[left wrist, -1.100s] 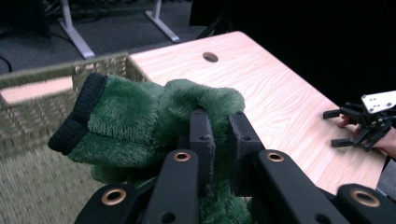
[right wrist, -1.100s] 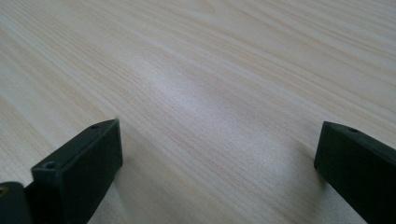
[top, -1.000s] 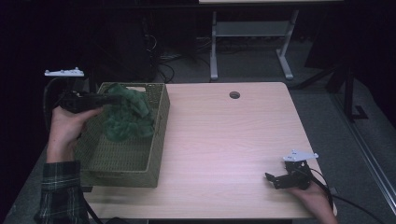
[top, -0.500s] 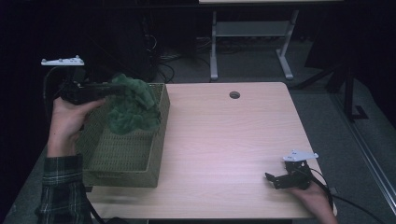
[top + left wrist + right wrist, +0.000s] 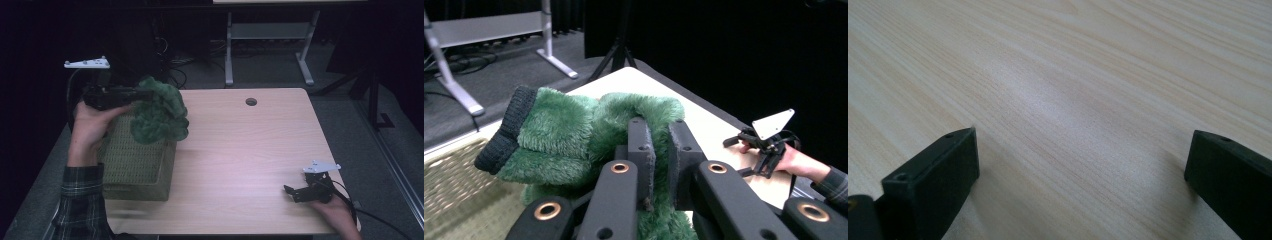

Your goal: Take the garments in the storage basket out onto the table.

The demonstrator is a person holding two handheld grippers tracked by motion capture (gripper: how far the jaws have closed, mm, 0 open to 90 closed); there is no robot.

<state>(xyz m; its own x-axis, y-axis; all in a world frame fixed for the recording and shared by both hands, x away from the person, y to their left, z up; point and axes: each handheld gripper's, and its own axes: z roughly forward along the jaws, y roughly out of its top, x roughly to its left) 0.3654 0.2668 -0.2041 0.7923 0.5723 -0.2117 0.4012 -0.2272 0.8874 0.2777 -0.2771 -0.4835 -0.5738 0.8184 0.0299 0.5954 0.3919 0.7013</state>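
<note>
Where it lay in the basket (image 5: 135, 170) before, green fleece (image 5: 159, 116) now aloft, left tool (image 5: 131, 95) clamped on it.

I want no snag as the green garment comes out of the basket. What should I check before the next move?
1. Left gripper clamped on the green fleece garment: ok, fingers pinch a fold.
2. Garment clear of the woven basket: cannot tell; its lower part hangs at the rim.
3. Bare table beside the basket to lay it on: ok.
4. Right gripper out of the way: ok, near the table's front right corner.
5. Right gripper free to help: ok, open with bare wood between its fingers.
</note>
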